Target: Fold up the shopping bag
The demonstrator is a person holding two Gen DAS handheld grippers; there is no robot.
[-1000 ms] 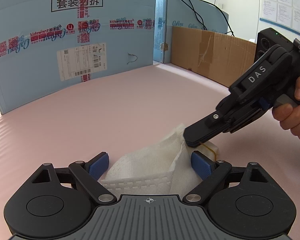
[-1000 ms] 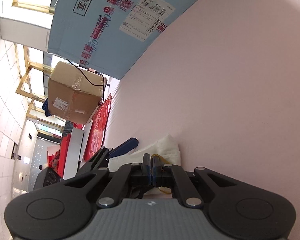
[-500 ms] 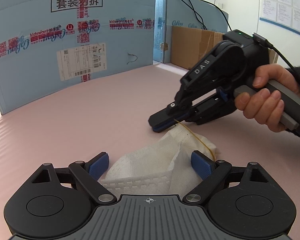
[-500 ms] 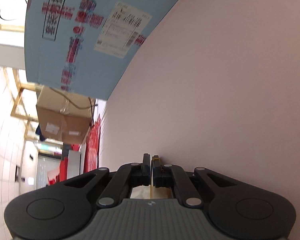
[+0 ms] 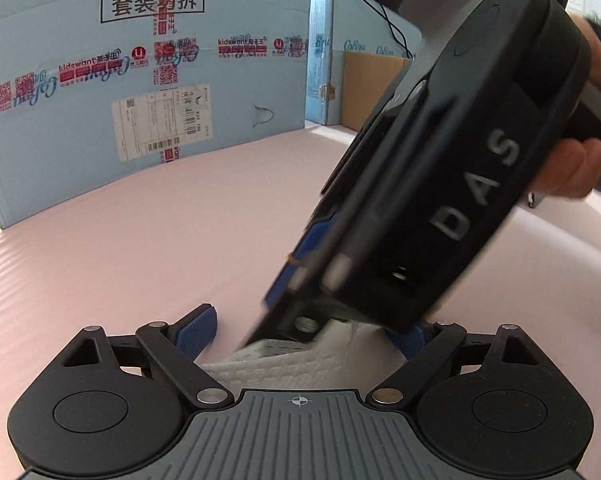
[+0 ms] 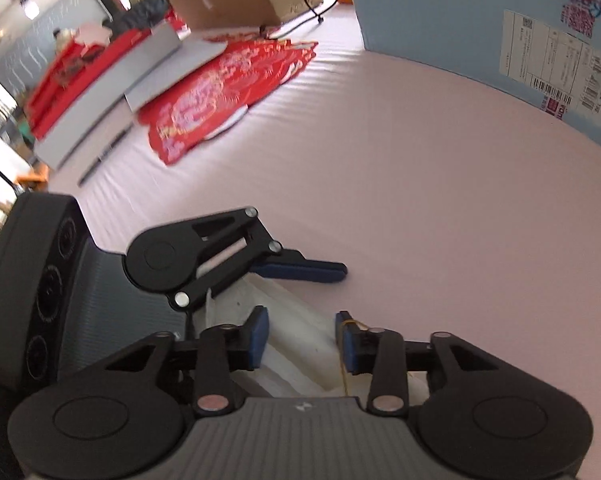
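The white folded shopping bag (image 5: 300,368) lies on the pink table (image 5: 140,240) between the wide-apart fingers of my left gripper (image 5: 308,328), which is open around it. My right gripper (image 6: 302,332), held by a hand (image 5: 572,172), hangs steeply over the bag, just above the left gripper. Its jaws are opening and its pads (image 6: 258,336) stand clear of the white bag (image 6: 296,320) below them. A thin yellow elastic band (image 6: 350,322) is hooked over its right pad. The left gripper's far finger (image 6: 300,270) lies along the bag's edge.
A big light-blue printed carton (image 5: 140,100) walls the back of the table, with a brown carton (image 5: 368,92) to its right. A red patterned cloth (image 6: 228,92) and flat grey boxes (image 6: 100,96) lie further off to the left.
The right gripper lifted from the bag's far corner, swung in over the left gripper, rolled and tipped steeply down. Its jaws went from shut to parted. The left gripper stayed put.
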